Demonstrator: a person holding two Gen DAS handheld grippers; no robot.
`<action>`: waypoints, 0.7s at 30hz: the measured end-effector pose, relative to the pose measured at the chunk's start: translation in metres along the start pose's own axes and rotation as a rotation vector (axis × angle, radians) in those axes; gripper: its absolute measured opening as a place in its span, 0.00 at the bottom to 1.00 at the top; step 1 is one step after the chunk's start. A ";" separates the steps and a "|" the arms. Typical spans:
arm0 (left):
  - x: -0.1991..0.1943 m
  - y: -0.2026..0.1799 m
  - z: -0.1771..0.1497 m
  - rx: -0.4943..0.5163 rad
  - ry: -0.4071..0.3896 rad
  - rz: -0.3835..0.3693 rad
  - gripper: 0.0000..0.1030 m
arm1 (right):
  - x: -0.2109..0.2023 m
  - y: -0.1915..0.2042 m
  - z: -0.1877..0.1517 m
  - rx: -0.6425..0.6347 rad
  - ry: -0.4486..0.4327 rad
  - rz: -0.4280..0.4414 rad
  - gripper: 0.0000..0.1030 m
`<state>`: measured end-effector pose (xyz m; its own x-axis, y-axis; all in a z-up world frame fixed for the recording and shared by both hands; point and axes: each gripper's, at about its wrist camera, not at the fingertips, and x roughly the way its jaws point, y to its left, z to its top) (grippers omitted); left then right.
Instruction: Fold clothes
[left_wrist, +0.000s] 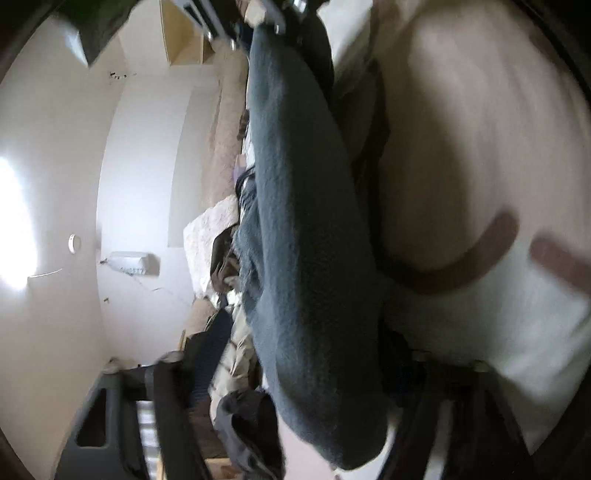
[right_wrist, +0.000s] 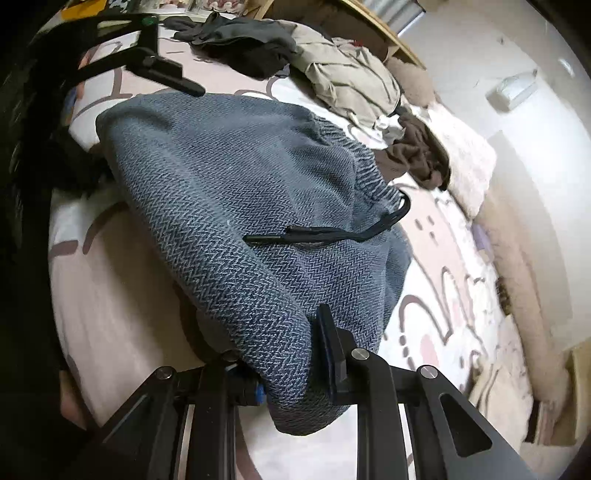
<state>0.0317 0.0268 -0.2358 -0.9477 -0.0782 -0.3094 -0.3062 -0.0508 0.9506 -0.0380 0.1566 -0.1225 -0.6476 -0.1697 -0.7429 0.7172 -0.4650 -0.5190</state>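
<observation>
I have the right tongs (right_wrist: 295, 373) clamped on one end of the blue-grey herringbone knit drawstring trousers (right_wrist: 240, 192), and the left tongs (left_wrist: 314, 413) closed on the other, lifting it over the pink patterned bed sheet (right_wrist: 122, 280). I judge the fold is mid-carry; next, lay it down evenly. Unfolded clothes (right_wrist: 347, 74) wait behind.

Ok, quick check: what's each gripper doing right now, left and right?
Left gripper: closed on the far end of the blue-grey knit garment.
Right gripper: closed on the near end of the same garment, holding it over the bed.
</observation>
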 end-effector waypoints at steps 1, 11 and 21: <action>0.002 -0.001 -0.004 0.010 0.000 -0.001 0.51 | -0.001 0.007 -0.002 -0.031 -0.008 -0.034 0.21; 0.017 -0.008 -0.017 0.046 -0.041 -0.035 0.30 | 0.017 0.076 -0.021 -0.398 -0.013 -0.386 0.21; 0.035 0.033 -0.022 -0.187 0.011 -0.215 0.20 | 0.040 0.091 -0.036 -0.615 -0.013 -0.481 0.27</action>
<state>-0.0093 0.0002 -0.2155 -0.8613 -0.0562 -0.5050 -0.4774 -0.2505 0.8422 0.0105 0.1385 -0.2147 -0.9239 -0.0837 -0.3733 0.3677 0.0746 -0.9269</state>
